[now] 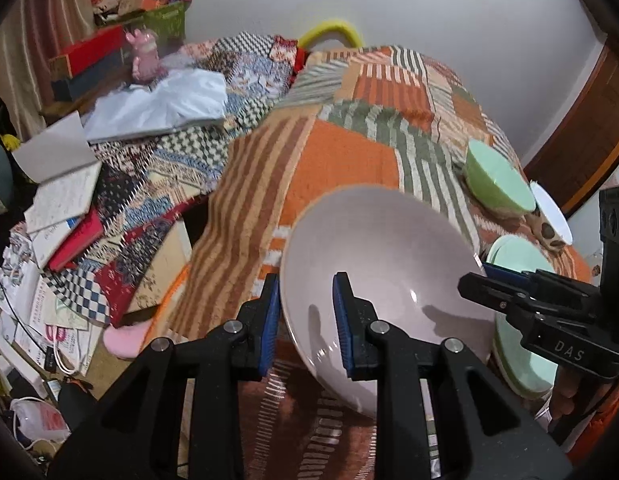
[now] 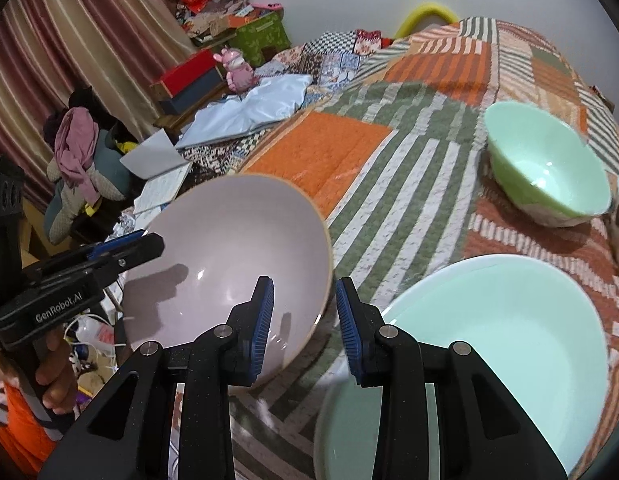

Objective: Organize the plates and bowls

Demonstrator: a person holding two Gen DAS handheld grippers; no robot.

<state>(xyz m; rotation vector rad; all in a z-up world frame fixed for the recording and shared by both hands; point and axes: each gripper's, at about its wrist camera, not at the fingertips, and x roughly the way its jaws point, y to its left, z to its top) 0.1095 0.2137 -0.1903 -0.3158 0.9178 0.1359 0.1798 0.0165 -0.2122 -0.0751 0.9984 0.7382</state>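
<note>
Both sets of tongs straddle opposite rims of one tilted pink bowl [image 1: 381, 280]: the left tongs [image 1: 305, 316] and right tongs [image 2: 305, 316] stand parted around the rim, neither visibly clenched. On the quilted bed [image 2: 349, 152], one green bowl [image 2: 545, 172] and a mint plate [image 2: 489, 344] sit near its right edge. Only the left view shows a white-rimmed dish [image 1: 551, 212] beyond.

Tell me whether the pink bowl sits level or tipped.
Tipped. The pink bowl leans with its opening tilted sideways, its rim between the fingers of both the left tool and the right tool. It is empty.
</note>
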